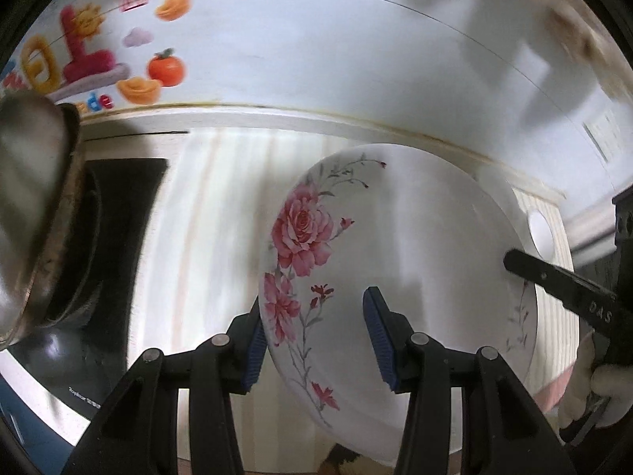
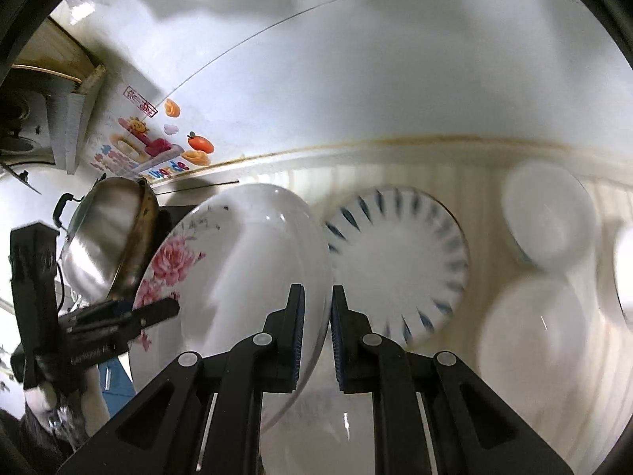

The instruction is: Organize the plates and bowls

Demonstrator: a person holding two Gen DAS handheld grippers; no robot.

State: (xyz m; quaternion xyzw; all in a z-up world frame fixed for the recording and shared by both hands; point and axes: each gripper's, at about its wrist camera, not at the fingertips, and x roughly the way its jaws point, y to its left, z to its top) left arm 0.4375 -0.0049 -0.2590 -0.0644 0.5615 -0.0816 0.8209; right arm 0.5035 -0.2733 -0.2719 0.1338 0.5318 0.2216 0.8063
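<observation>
A white plate with pink roses [image 1: 403, 261] is held tilted on edge above the counter; it also shows in the right wrist view [image 2: 241, 269]. My right gripper [image 2: 318, 340] is shut on its right rim and shows in the left wrist view [image 1: 561, 289]. My left gripper [image 1: 316, 336] is open, its jaws straddling the plate's left rim, and shows in the right wrist view [image 2: 130, 316]. A white plate with blue dashes [image 2: 399, 261] lies flat on the counter. Three white bowls [image 2: 550, 213] [image 2: 534, 340] [image 2: 625, 273] sit to its right.
A steel wok [image 2: 107, 237] sits on a black stove [image 1: 118, 206] at the left. A white tiled wall with a colourful sticker [image 1: 91, 51] runs behind the pale striped counter [image 1: 213, 206]. Another white dish [image 2: 324, 427] lies below the right gripper.
</observation>
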